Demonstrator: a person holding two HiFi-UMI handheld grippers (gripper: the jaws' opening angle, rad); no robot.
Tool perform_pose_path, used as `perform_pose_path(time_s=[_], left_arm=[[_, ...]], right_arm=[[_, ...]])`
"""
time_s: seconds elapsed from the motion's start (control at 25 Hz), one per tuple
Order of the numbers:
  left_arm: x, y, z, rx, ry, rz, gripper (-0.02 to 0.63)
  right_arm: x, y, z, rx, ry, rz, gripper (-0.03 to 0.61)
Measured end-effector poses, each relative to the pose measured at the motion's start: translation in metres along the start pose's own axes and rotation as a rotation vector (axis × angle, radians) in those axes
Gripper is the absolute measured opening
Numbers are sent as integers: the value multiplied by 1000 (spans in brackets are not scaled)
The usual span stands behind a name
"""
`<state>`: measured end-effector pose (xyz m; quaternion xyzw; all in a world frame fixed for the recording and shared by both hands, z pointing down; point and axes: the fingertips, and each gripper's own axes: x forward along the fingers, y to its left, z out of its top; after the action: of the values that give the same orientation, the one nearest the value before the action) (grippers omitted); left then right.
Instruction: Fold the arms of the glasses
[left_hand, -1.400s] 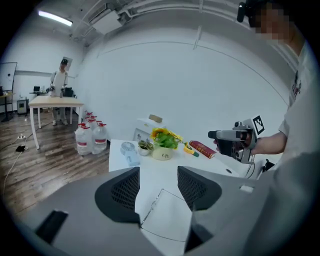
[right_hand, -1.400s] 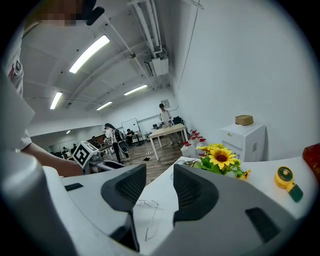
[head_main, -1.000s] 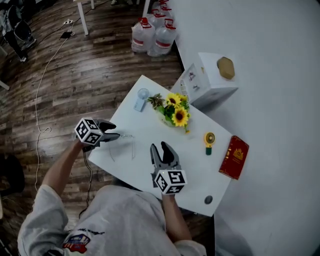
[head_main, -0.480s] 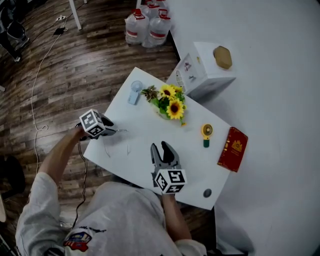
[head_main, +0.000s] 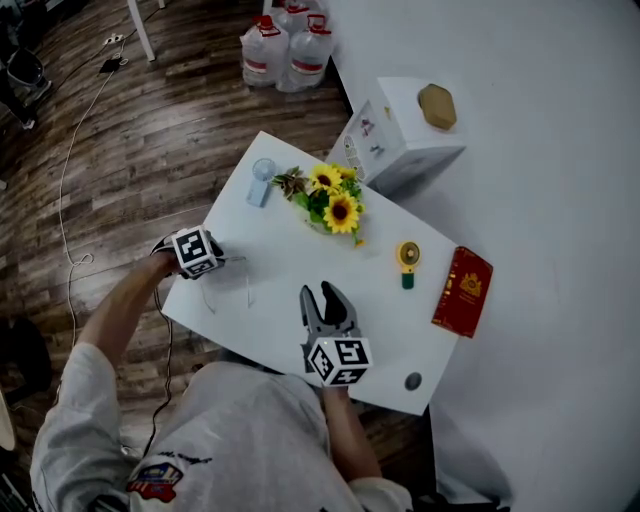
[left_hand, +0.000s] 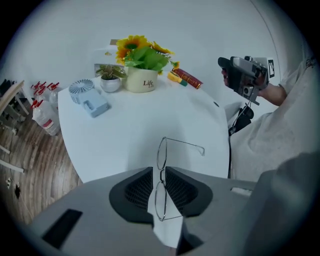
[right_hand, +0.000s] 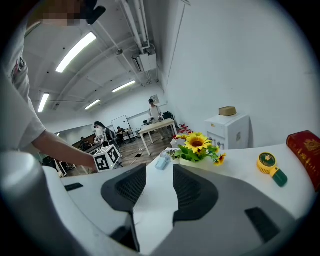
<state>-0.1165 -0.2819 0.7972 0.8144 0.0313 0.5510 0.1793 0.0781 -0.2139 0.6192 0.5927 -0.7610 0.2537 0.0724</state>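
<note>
- Metal-rimmed glasses (left_hand: 161, 172) sit on the white desk (head_main: 290, 250), near its left edge in the head view, where they show only as faint wires (head_main: 228, 285).
- Both arms are unfolded. In the left gripper view one runs off to the right and ends in a hooked tip, and the other sticks out lower down, close to the tongs' base.
- Left tongs (left_hand: 159, 181) point steeply down at the glasses and are closing. The bridge stands in the narrow gap between the ribbed pads (left_hand: 137, 190), with one lens above the tips and the other deep in the gap. A sliver of desk still shows on each side of the wire, so they are not yet clamped.
- Right tongs (right_hand: 160, 187) are wide open with only bare desk between them. In the head view they hang over the desk's near edge (head_main: 322, 293), well apart from the glasses.
- Sunflowers (head_main: 335, 205) in a pale pot stand near the far edge, with a small blue fan (head_main: 262, 180) just to their left.
- Right of the flowers lies a yellow gadget with a green handle (head_main: 407, 257), and beyond it a red book (head_main: 463, 290).
- Off the desk's far corner stands a white box (head_main: 400, 135), with water jugs (head_main: 285, 45) on the wood floor farther back.
</note>
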Motion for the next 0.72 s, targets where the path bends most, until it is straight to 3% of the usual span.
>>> perform_pose_path(time_s=[0.16, 0.48, 0.72], left_arm=[[0, -3, 2, -6, 12, 0, 28], [-6, -7, 2, -31, -20, 3, 18], [-26, -8, 5, -98, -66, 23, 17]], right_arm=[[-2, -3, 0, 2, -1, -5, 150], [0, 2, -1, 7, -5, 6, 149], [5, 13, -2, 8, -1, 41, 152]])
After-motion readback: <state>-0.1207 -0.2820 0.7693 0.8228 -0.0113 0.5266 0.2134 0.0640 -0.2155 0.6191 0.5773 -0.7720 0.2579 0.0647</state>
